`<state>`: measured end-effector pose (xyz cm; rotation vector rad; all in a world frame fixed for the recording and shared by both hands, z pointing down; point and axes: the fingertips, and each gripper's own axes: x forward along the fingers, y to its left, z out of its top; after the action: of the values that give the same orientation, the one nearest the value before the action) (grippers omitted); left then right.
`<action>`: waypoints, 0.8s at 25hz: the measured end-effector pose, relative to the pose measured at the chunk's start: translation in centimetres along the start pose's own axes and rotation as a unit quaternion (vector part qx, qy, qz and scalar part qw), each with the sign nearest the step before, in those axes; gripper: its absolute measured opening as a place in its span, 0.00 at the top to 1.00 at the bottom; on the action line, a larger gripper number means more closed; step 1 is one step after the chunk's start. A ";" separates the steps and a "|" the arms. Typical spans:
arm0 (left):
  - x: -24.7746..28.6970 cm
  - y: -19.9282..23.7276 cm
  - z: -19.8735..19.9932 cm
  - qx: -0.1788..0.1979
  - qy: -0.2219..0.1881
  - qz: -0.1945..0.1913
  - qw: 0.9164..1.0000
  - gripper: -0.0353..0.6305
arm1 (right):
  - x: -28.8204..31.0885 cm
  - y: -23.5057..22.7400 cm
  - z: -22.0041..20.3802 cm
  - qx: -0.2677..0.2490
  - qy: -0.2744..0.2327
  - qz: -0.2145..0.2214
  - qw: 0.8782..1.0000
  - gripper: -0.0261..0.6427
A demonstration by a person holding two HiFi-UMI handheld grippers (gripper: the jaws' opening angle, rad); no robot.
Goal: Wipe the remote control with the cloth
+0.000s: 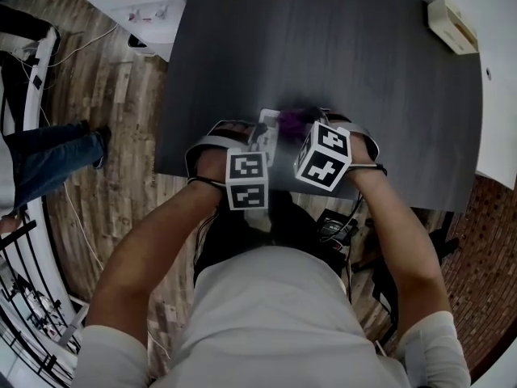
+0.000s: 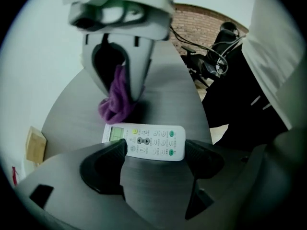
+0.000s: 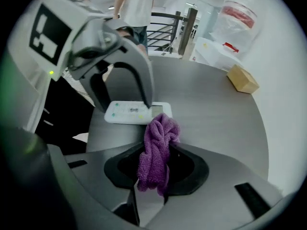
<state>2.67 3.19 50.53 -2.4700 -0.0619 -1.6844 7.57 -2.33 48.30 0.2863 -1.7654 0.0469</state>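
A white remote control (image 2: 148, 143) lies flat on the dark table (image 1: 363, 95) near its front edge. My left gripper (image 2: 156, 150) is shut on the remote, one jaw at each long end. In the head view the remote (image 1: 266, 136) shows just beyond the marker cubes. A purple cloth (image 3: 156, 147) hangs bunched between the jaws of my right gripper (image 3: 156, 164), which is shut on it. The cloth (image 2: 116, 99) rests on the table just behind the display end of the remote (image 3: 129, 113), touching or nearly touching it.
A small cardboard box (image 1: 452, 24) sits at the table's far right. A white appliance (image 1: 141, 6) stands on the wooden floor at the far left corner. A person in jeans (image 1: 48, 156) stands left of the table. An office chair (image 2: 216, 56) is at the near side.
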 end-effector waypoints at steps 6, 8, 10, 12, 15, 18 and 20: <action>-0.2 0.2 1.6 -0.136 -0.024 0.010 0.990 0.38 | -1.6 3.8 -1.3 0.142 -0.053 -0.026 0.988 0.78; -0.3 -0.2 2.6 -0.169 -0.041 -0.001 0.985 0.38 | -1.8 4.6 -2.1 0.191 -0.064 -0.033 0.979 0.78; -0.6 -0.8 3.0 -0.150 -0.049 -0.013 0.987 0.38 | -1.8 5.1 -2.9 0.212 -0.069 -0.034 0.974 0.78; -1.4 -1.2 2.8 -0.086 -0.050 -0.019 0.995 0.38 | -2.0 5.3 -3.7 0.221 -0.070 -0.036 0.972 0.78; -2.6 -0.5 1.3 0.066 -0.029 -0.016 0.997 0.38 | -2.3 5.3 -5.0 0.227 -0.069 -0.040 0.971 0.78; -2.6 1.4 0.2 0.231 0.020 -0.020 0.973 0.38 | -2.5 5.4 -5.5 0.228 -0.072 -0.041 0.970 0.78; -1.6 2.4 0.0 0.321 0.053 -0.031 0.945 0.38 | -2.6 5.5 -5.5 0.230 -0.073 -0.041 0.970 0.78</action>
<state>2.38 0.88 48.75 -1.9028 -0.5819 -1.4983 12.16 4.45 47.68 0.7131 -1.8720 0.3892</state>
